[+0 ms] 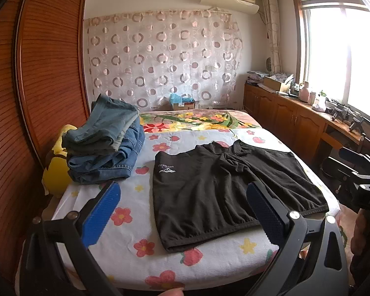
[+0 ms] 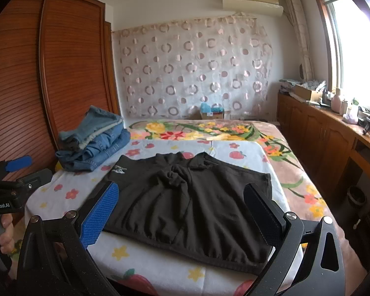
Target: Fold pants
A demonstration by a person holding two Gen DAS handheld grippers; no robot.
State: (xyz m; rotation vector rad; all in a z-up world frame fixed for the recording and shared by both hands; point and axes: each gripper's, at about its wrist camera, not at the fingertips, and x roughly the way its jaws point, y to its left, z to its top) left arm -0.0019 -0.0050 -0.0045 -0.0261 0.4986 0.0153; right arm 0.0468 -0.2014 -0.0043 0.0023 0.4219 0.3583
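Two tongs hover spread, holding nothing: left tongs (image 1: pixel 182 212), right tongs (image 2: pixel 185 212). Black cotton shorts (image 2: pixel 190 204) flat on floral bed sheet (image 1: pixel 125 236). Risk: pinching sheet with waistband; crumpled crotch folds crooked; folded denim stack (image 1: pixel 106 148) near.

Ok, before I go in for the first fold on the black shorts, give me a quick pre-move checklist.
1. Shorts lying flat, waistband toward the grippers: ok, though cloth is bunched at the crotch.
2. Left gripper open and empty: ok.
3. Right gripper open and empty: ok.
4. Neither gripper touching the shorts: cannot tell; both appear to hover short of the waistband.
5. Jeans pile apart from the shorts: ok, a strip of sheet shows between them.
6. Room to fold on the sheet beside the shorts: ok on the pile side; the other edge lies near the bed's edge.
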